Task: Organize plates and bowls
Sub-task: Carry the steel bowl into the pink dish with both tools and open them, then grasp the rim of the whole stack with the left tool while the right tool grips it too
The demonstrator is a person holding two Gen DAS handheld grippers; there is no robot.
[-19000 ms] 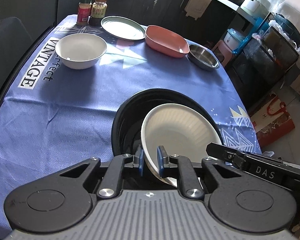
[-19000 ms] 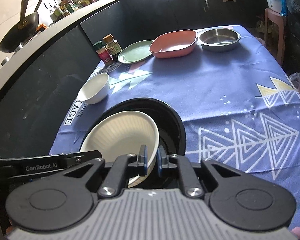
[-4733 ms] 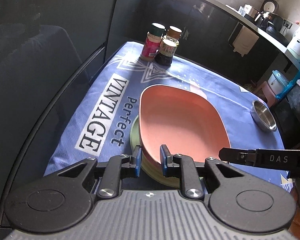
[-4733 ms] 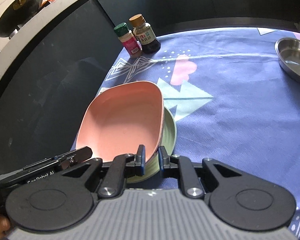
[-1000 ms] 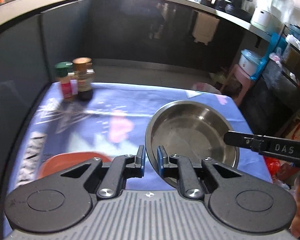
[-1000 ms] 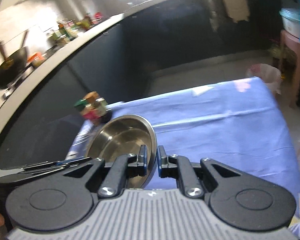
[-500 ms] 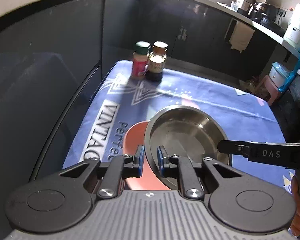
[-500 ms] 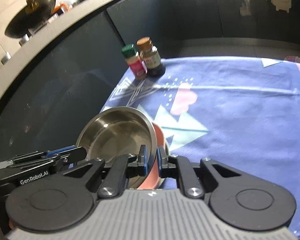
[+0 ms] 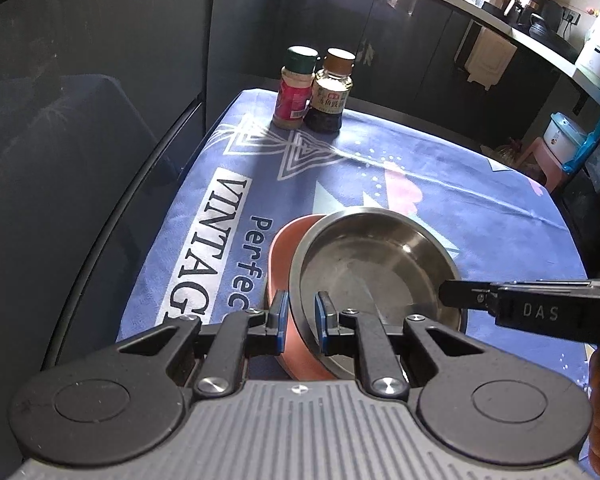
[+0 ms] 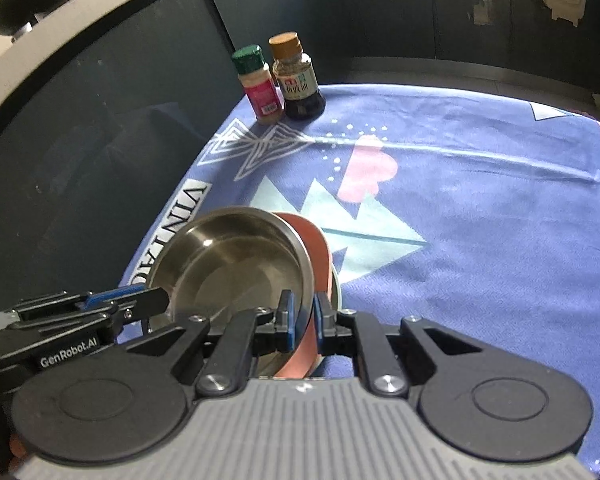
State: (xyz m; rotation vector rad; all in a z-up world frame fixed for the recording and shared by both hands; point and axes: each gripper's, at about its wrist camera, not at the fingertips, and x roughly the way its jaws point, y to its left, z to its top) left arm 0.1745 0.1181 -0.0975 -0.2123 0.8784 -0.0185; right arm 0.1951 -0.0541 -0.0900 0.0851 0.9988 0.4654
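A steel bowl (image 9: 372, 264) sits low over or in a salmon-pink dish (image 9: 284, 248) on the blue tablecloth; contact is hidden. My left gripper (image 9: 299, 312) is shut on the bowl's near-left rim. My right gripper (image 10: 303, 316) is shut on the bowl's (image 10: 236, 264) right rim; it reaches in from the right in the left wrist view (image 9: 452, 300). The pink dish (image 10: 320, 256) shows beside the bowl in the right wrist view, with a pale green plate edge (image 10: 337, 286) under it.
Two spice bottles, one green-capped (image 9: 294, 88) and one brown-capped (image 9: 331, 92), stand at the table's far left corner. Dark cabinets line the back. The table's left edge (image 9: 156, 184) borders a dark seat. Open tablecloth (image 10: 480, 220) spreads to the right.
Both grippers have carried the steel bowl left and down, from above the table to over the pink dish. The grip on the bowl's rim has stayed the same.
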